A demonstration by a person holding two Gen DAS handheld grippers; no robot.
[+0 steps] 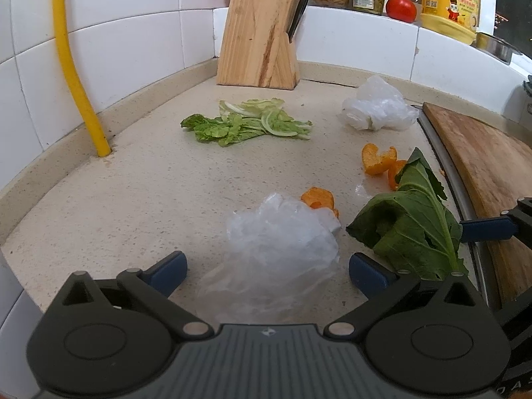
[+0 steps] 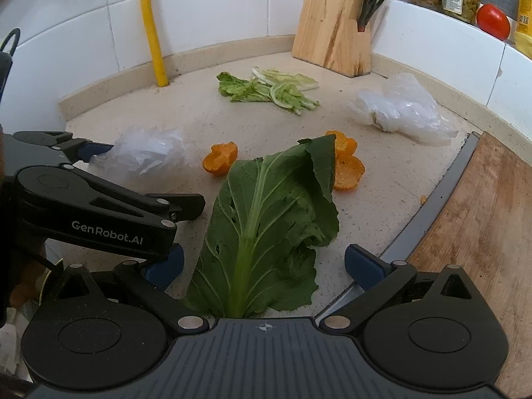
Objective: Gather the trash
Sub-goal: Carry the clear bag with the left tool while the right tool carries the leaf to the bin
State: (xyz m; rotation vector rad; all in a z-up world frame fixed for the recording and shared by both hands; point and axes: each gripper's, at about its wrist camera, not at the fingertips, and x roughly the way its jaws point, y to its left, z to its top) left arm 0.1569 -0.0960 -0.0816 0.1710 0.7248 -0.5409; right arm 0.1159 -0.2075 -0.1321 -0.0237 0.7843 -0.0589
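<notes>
Left wrist view shows your left gripper (image 1: 267,274) spread wide around the crumpled plastic bag (image 1: 279,242) near the countertop's (image 1: 133,199) front edge, and closing too shallow could pinch only slippery film, so it slides free.

Speckled matt stone counter (image 1: 149,199), crinkled clear plastic bag (image 1: 279,232), wooden knife block (image 1: 259,40)
</notes>
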